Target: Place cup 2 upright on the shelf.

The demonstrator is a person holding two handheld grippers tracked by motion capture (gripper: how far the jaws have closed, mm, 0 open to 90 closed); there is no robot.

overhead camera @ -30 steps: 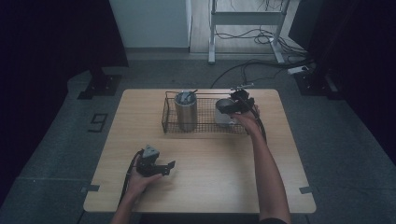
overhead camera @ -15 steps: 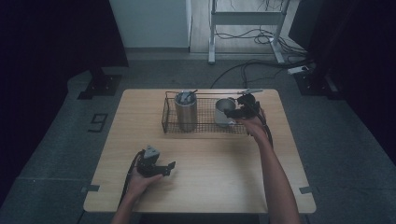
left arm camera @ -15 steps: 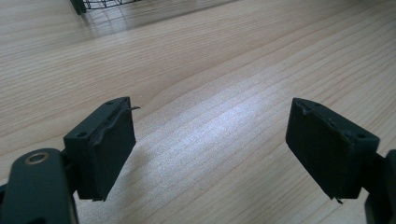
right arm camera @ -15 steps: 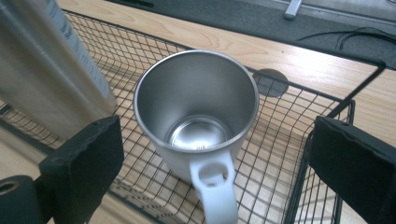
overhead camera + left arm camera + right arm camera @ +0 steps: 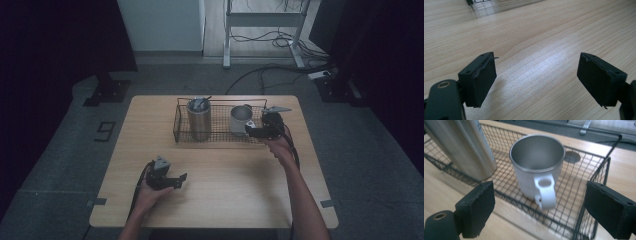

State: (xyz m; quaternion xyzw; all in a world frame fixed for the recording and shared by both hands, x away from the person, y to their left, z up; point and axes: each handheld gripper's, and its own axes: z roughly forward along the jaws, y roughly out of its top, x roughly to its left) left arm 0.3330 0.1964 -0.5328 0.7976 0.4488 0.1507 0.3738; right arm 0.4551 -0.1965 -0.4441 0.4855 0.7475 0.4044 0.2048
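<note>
A white metal mug stands upright in the right half of a black wire basket, with its handle toward my right gripper. A tall steel tumbler holding something grey stands in the left half. My right gripper hovers at the basket's front right corner and points at the mug. Its jaws have just been closing; the handle lies in the gap between them, untouched. My left gripper rests low over the wooden table, jaws apart with nothing between them.
The basket sits at the table's far edge. Bare wood lies in front of the left gripper. A cable trails from each gripper toward the near edge. Beyond the table are grey floor, cables and a metal stand.
My right gripper has drawn back from over the mug to the basket's front right corner, and its jaws have narrowed. The mug stays in the basket. The left hand has not moved.
</note>
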